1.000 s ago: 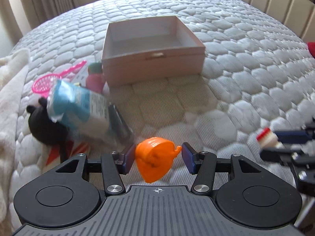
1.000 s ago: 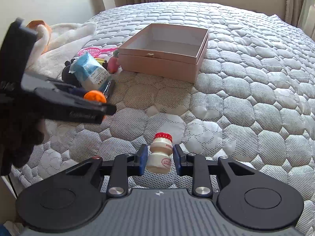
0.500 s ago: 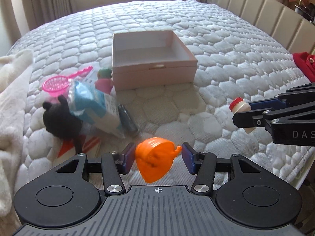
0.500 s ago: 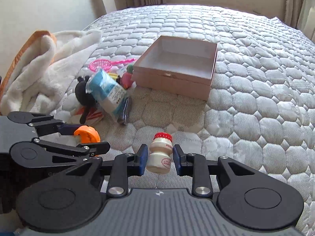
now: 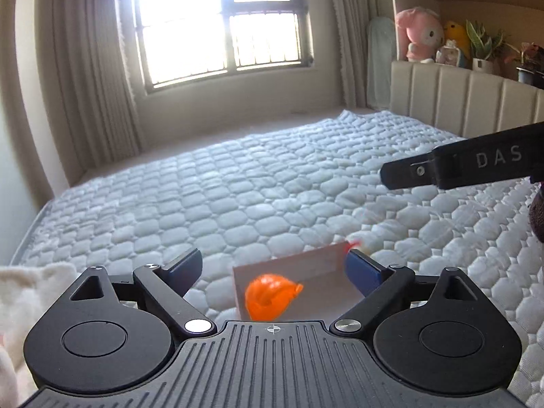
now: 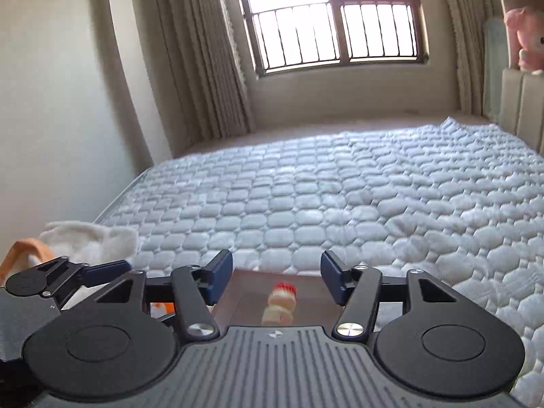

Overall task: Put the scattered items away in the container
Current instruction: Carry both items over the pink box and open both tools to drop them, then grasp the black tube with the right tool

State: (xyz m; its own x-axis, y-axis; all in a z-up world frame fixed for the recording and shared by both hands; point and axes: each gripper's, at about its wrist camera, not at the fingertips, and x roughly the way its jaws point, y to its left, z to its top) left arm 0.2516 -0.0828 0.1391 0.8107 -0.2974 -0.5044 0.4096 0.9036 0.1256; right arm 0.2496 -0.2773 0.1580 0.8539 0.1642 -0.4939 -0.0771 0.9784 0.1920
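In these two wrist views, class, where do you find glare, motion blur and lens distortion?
Left wrist view: the window is blown out white; the orange toy and the box below it are smeared by motion. Right wrist view: the window glares; the small bottle is blurred; fisheye bends the curtains and the mattress edge.

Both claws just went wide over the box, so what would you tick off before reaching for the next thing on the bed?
1. Left gripper free of the orange toy: ok, jaws opening, toy clear of the pads.
2. Right gripper free of the small bottle: ok, jaws opening, bottle blurred below them.
3. Orange toy over the box: ok.
4. Bottle over the box: ok.
5. Both settled on the box floor: cannot tell.
6. Remaining items in sight: not ok; only the white blanket shows.
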